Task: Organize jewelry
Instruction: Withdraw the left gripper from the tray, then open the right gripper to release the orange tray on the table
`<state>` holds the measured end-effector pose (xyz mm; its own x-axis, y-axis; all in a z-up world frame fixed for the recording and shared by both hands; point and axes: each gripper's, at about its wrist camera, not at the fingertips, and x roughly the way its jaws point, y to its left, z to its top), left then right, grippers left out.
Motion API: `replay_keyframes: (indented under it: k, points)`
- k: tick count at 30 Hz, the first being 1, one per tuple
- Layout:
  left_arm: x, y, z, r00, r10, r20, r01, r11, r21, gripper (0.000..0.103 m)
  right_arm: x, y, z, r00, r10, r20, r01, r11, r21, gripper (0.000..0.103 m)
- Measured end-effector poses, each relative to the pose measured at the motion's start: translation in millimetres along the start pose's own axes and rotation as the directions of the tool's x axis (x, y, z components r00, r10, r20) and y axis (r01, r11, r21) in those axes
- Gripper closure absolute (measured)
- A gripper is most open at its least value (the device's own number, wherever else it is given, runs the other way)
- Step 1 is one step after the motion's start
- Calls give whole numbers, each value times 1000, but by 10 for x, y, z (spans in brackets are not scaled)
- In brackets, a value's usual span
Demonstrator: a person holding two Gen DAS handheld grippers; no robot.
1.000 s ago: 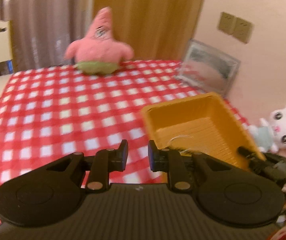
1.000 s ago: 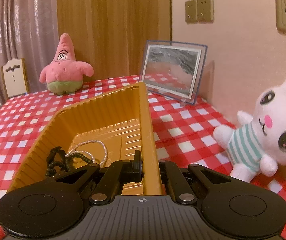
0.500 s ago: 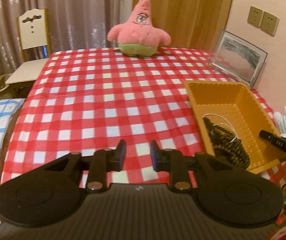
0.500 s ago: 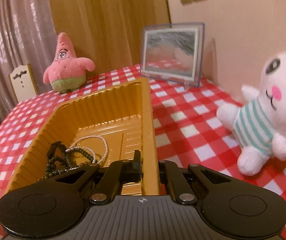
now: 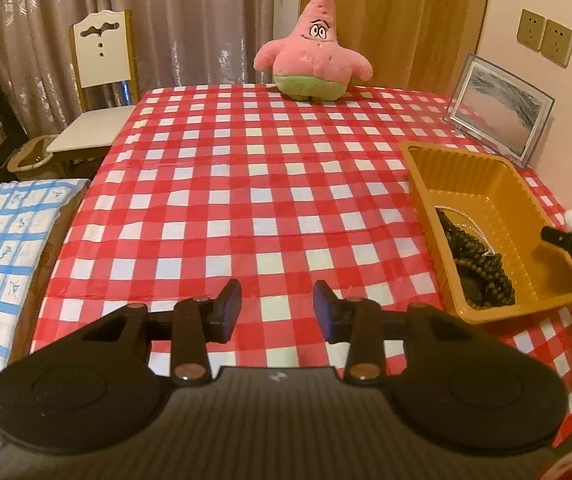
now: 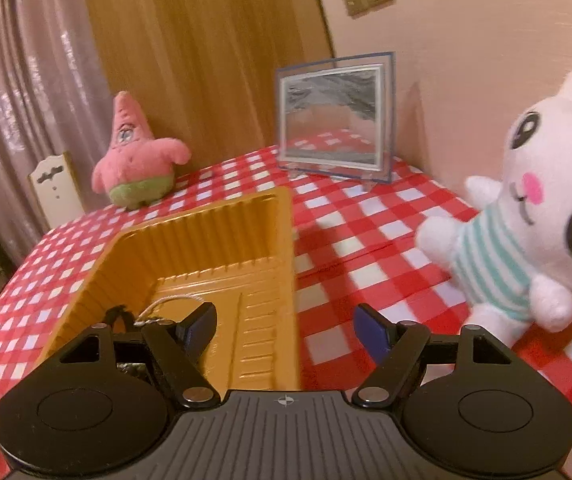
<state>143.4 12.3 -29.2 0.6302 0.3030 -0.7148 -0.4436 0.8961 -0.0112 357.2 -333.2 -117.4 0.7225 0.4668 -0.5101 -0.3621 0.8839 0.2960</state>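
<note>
Tray (image 5: 482, 184) found at right side of table (image 5: 222, 184), just in front of picture frame (image 5: 502, 116); placed within easy reach of both grippers, presumably as the collecting point for the jewelry. Dark beads (image 5: 478, 264) heaped in tray's near corner, with thin pale chain (image 5: 466, 216) lying partly under and behind them, both inside the walls. In right wrist view, chain (image 6: 174, 304) and a little of the beads (image 6: 120, 316) seen behind left finger (image 6: 200, 322).

Right gripper (image 6: 286, 326) standing wide, jaws having just been opening. Tray's right wall (image 6: 286, 264) lies between the fingers but not pressed by either pad; judged a release of that wall, the tray now resting on the cloth by itself.

Left gripper (image 5: 277, 304) roughly half open, jaws likewise just been opening, nothing between them but cloth. Held over the near table edge, well apart from tray; judged readied for a next pick.

No loose jewelry visible on the checked cloth; anything beyond the frames cannot be told. Task judged far along or finished.

Pink star plush (image 5: 314, 52) at far edge and white plush (image 6: 534, 216) just beside the tray: bystanders, clear of the work. White plush close to the right gripper; risk of a knock on withdrawal.
</note>
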Motion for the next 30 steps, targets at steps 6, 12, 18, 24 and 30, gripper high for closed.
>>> replay_keyframes:
  k: [6, 12, 18, 24, 30]
  points:
    - [-170, -67, 2, 999, 43, 25, -44, 997, 62, 63, -241, 23, 149, 996, -86, -15, 86, 996, -10, 27]
    - [-346, -122, 100, 997, 35, 65, -41, 995, 88, 62, -660, 300, 152, 996, -87, 29, 90, 989, -117, 27]
    - [-559, -165, 95, 995, -6, 103, -7, 992, 125, 43, -1034, 656, 66, 997, -71, -5, 69, 989, -133, 27]
    - [-765, -87, -127, 993, -63, 101, 47, 987, 153, 27, -1401, 1093, -135, 996, -38, -75, 30, 995, -97, 27]
    - [-1032, 117, -521, 994, -63, 87, 47, 984, 173, 14, -1726, 1651, -480, 985, -14, -172, -7, 993, -122, 27]
